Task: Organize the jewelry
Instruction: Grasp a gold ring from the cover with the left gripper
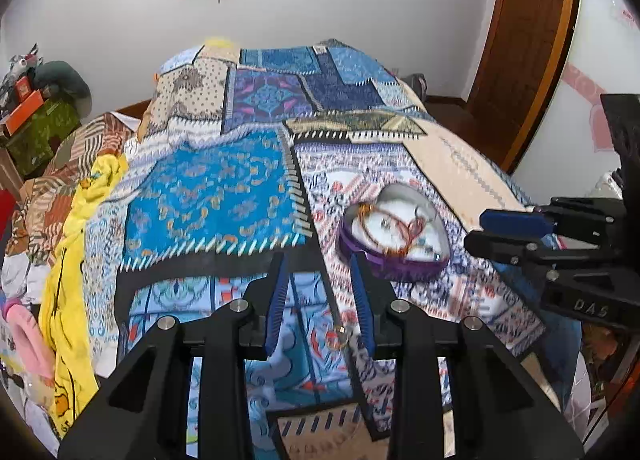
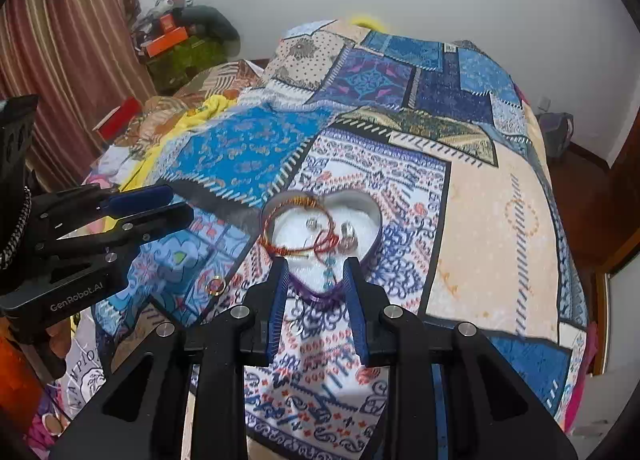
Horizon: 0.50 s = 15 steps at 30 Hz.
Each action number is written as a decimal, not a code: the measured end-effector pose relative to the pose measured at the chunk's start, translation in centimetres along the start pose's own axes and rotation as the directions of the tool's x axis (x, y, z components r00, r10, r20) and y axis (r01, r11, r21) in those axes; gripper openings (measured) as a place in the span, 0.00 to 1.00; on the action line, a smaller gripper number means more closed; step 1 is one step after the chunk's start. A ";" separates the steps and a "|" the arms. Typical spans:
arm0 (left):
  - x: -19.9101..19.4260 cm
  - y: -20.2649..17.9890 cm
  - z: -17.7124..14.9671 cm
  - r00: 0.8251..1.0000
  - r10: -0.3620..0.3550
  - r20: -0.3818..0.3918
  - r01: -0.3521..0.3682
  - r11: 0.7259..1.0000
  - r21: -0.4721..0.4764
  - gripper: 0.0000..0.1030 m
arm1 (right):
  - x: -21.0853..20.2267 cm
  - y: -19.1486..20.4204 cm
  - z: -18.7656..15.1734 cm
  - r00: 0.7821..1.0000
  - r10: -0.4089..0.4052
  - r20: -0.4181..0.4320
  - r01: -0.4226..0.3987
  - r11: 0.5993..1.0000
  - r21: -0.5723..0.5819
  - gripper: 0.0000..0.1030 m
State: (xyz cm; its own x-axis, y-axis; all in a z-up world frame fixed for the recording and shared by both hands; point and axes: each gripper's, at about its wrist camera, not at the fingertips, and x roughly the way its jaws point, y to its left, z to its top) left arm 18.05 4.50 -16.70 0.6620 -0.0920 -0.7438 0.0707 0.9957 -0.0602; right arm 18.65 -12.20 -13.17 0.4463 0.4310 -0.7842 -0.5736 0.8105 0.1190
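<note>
Inside the heart-shaped box [image 2: 320, 256] on the bed [image 2: 500, 219] lie bangles [image 2: 298, 227] and rings; one gold ring [image 2: 215, 284] remains outside, left of it. Left tool [image 1: 320, 296] and right tool [image 2: 318, 300] both gape empty.

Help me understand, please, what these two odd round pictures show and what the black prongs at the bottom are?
Each picture comes from a fisheye camera on a handheld gripper, looking along its jaws. The left gripper films one view, the right gripper the other; each also appears at the edge of the other's view. Both are open and hold nothing. Below lies a patchwork bedspread with a purple heart-shaped box holding bangles and other small pieces. A gold ring lies loose on the cloth beside the box.
</note>
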 end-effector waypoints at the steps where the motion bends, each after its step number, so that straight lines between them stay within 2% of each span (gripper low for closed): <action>1: 0.1 0.0 -0.4 1.000 -0.001 -0.012 0.001 1.000 -0.001 0.30 | 0.0 0.1 -0.2 1.000 -0.004 -0.003 0.004 1.000 -0.002 0.25; 15: 2.9 -0.1 -5.0 0.986 -0.051 -0.161 0.049 0.999 -0.017 0.30 | 3.0 0.9 -4.2 0.991 0.003 -0.137 -0.007 0.999 -0.034 0.25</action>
State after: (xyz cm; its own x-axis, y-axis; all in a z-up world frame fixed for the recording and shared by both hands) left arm 16.21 4.25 -22.18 0.5290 -0.1396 -0.8371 0.0903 0.9900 -0.1080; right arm 16.63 -11.81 -17.97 0.3463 0.3746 -0.8601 -0.5997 0.7934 0.1041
